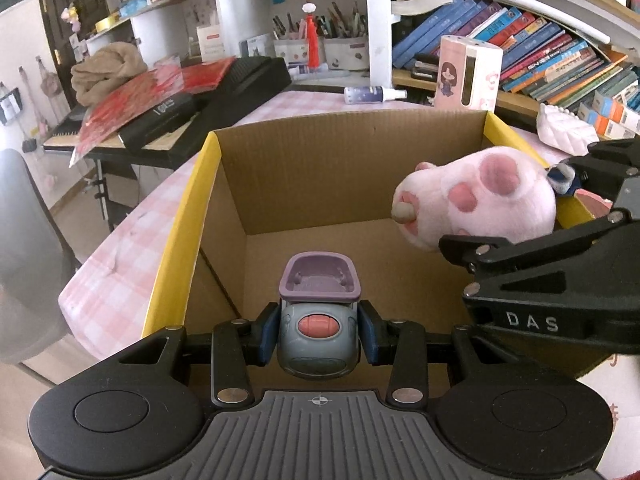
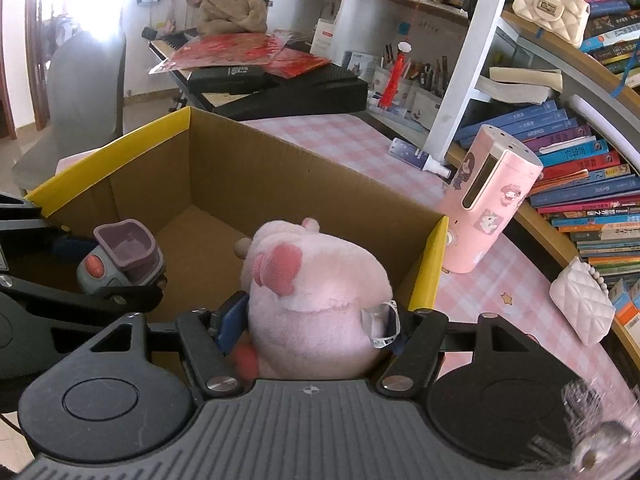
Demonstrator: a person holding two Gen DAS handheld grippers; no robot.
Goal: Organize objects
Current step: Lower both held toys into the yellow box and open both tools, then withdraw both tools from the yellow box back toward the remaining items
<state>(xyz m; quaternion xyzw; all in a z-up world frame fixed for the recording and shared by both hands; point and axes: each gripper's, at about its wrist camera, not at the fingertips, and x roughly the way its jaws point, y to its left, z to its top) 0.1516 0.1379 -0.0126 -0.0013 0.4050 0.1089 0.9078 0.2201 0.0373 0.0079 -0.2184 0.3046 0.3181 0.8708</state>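
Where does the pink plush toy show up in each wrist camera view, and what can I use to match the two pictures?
Left wrist view: the pink plush toy sits at the right, over the box's right wall, held by the right gripper.
Right wrist view: it fills the lower centre, between that gripper's own jaws.
Shared landmark: the cardboard box with yellow rim, open below the toy in both views.

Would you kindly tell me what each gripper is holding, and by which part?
The left gripper clamps the grey toy truck with a purple bed by its cab sides. The right gripper grips the pink plush toy around its lower body.
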